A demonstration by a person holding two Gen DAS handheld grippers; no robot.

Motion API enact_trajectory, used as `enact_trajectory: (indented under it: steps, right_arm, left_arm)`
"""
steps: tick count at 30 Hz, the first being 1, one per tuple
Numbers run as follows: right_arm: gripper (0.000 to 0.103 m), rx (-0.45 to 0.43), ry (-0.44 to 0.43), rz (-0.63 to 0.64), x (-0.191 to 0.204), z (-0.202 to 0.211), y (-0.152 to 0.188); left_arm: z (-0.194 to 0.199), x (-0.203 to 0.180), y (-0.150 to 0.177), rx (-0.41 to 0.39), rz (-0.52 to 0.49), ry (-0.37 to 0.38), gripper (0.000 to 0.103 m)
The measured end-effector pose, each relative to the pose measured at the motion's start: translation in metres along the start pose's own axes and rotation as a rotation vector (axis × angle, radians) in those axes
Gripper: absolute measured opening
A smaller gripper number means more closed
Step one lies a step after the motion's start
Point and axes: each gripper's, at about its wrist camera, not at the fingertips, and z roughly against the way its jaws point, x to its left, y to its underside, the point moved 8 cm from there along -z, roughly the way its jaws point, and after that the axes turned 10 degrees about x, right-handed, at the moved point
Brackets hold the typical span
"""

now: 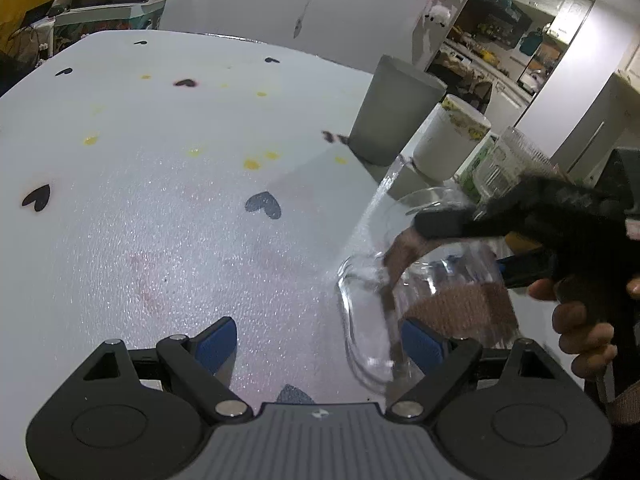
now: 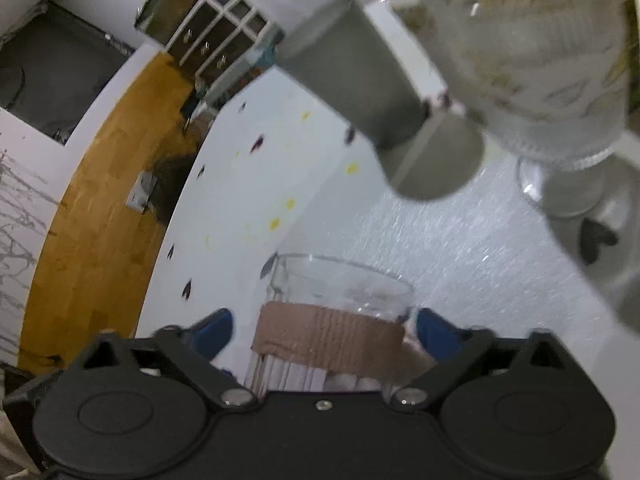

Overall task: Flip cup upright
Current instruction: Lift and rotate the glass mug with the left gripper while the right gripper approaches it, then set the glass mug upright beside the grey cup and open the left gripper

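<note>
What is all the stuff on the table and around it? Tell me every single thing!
Clear glass mug with brown band: one, see-through, between the right claw's fingers, tilted.
Tall grey plastic cup: one, grey, far right side of table.
White flowery ceramic cup: one, white with yellow flowers, beside the grey cup.
Clear ribbed stemmed glass: one, see-through, right of the grey cup.
White table with dark hearts and yellow spots: one, under everything.
Wooden floor: brown, beyond the table edge.
Left claw: black with blue pads, open, holding nothing.
Right claw: black with blue pads, around the mug.
</note>
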Motion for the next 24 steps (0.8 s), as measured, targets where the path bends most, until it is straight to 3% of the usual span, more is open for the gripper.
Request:
enact_trajectory:
  steps: [4, 14, 19, 24]
  right_arm:
    - [0.079, -0.016, 0.036, 0.073, 0.012, 0.005, 0.002]
    - [0.077, -0.266, 0.237, 0.376, 0.054, 0.046, -0.021]
    - [0.076, -0.372, 0.367, 0.502, 0.063, 0.047, -0.042]
    - [0.075, -0.421, 0.483, 0.58, 0.057, 0.04, -0.049]
  left_arm:
    - [0.009, 0.0, -0.003, -0.048, 0.002, 0.012, 0.09]
    - [0.029, -0.016, -0.009, -0.197, -0.106, -0.039, 0.09]
    - [0.028, -0.024, -0.005, -0.215, -0.154, -0.05, 0.09]
    - [0.027, -0.025, -0.002, -0.221, -0.165, -0.054, 0.09]
